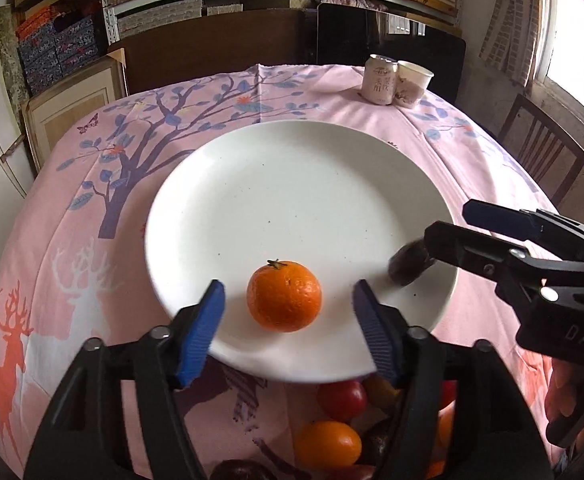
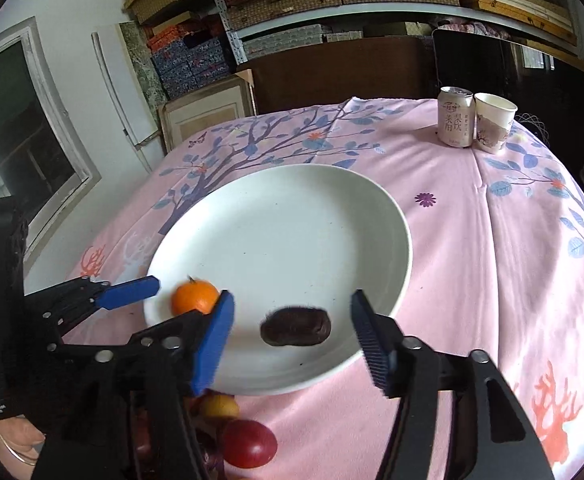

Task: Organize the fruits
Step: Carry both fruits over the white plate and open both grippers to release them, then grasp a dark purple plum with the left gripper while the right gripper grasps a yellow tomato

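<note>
A round table under a pink tablecloth [image 1: 91, 248] printed with a blue-leafed tree and orange and white deer fills both wrist views. At the left, the left gripper [image 1: 287, 328] hangs low over the near edge of a large white plate [image 1: 292, 184], its blue-padded jaws spread wide and holding nothing. Between those open jaws, apart from both pads, a small orange mandarin [image 1: 283, 296] sits on the plate near its near rim, stem upward. Toward the right of the plate lies a dark brown, oblong fruit [image 2: 296, 326], resting on the plate's near right side; its outline is blurred. The right gripper [image 2: 292, 340] is over it, jaws also wide, with the dark fruit lying between the pads and touching neither. Just off the plate's near edge, on the cloth, sits a cluster of small fruits: a red tomato [image 2: 247, 444], a yellow one [image 2: 219, 406], and an orange one [image 1: 328, 444]. At the far right of the table stand a pale drink can [image 2: 455, 117] and, right beside it, a white paper cup [image 2: 494, 122]. Shelves of boxes line the wall behind.
</note>
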The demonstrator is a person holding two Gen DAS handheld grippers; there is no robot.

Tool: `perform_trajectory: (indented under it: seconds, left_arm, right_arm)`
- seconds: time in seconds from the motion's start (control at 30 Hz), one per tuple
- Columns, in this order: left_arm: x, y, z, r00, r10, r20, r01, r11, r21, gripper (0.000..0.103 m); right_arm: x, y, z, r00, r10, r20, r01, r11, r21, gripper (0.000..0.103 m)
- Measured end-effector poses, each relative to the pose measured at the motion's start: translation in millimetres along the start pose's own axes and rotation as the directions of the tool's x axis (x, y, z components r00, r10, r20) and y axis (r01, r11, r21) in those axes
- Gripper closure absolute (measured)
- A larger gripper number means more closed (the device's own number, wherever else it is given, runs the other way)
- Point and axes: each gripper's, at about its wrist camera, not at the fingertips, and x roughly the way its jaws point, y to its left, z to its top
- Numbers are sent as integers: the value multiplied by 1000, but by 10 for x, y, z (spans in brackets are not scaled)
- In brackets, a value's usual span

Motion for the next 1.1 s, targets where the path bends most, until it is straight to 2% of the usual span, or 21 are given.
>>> perform_trajectory:
  seconds: [0.03, 0.1, 0.17, 0.3, 0.47, 0.63, 0.67, 0.7, 0.73, 0.8, 0.87, 1.1]
  left_arm:
    - [-62, 14, -19, 1000, 5, 24, -5, 1000, -5, 22]
    - [-232, 51, -87, 998, 10, 68, -9, 1000, -14, 19]
    - [-448, 92, -248, 996, -10, 94, 12, 1000, -19, 19]
    - [-878, 83, -717, 991, -49, 126, 47, 999, 22, 18]
    - [-1264, -58, -1466, 988, -108, 114, 97, 990, 100, 16]
    - [-1360, -311, -2024, 990, -104, 96, 85, 980, 180, 16]
    - [-1345, -360, -2076, 989, -113, 92, 94, 978, 188, 17]
    - [-1308, -416, -2112, 990, -116, 84, 98, 977, 191, 26]
    - [-1263, -467, -2130, 991, -113, 70, 98, 976, 194, 40]
    - [-1169, -541, -2137, 993, -102, 57, 89, 976, 200, 52]
    - [-1095, -566, -2122, 994, -85, 63, 72, 980, 186, 53]
    - [-928, -534, -1985, 992, -115, 52, 109, 988, 112, 53]
  right_arm:
    - [-46, 9, -5, 1000, 0, 19, 0, 1000, -6, 37]
    - [-183, 43, -68, 999, -10, 50, 12, 1000, -28, 37]
    - [-326, 52, -183, 997, -30, 67, 33, 998, -47, 37]
    - [-609, -39, -566, 997, -23, 78, 25, 999, -32, 34]
    - [-882, -260, -1142, 995, -36, 95, 33, 999, 34, 33]
    - [-943, -384, -1505, 996, -36, 80, 30, 997, 78, 33]
    - [-951, -401, -1522, 996, -32, 79, 25, 996, 88, 33]
    - [-957, -400, -1527, 996, -38, 84, 30, 995, 94, 33]
    - [-953, -400, -1515, 996, -38, 84, 30, 995, 96, 33]
    - [-943, -401, -1520, 996, -43, 80, 34, 994, 102, 33]
    - [-956, -404, -1524, 995, -48, 84, 39, 994, 105, 33]
    - [-979, -354, -1650, 996, -61, 67, 55, 995, 79, 33]
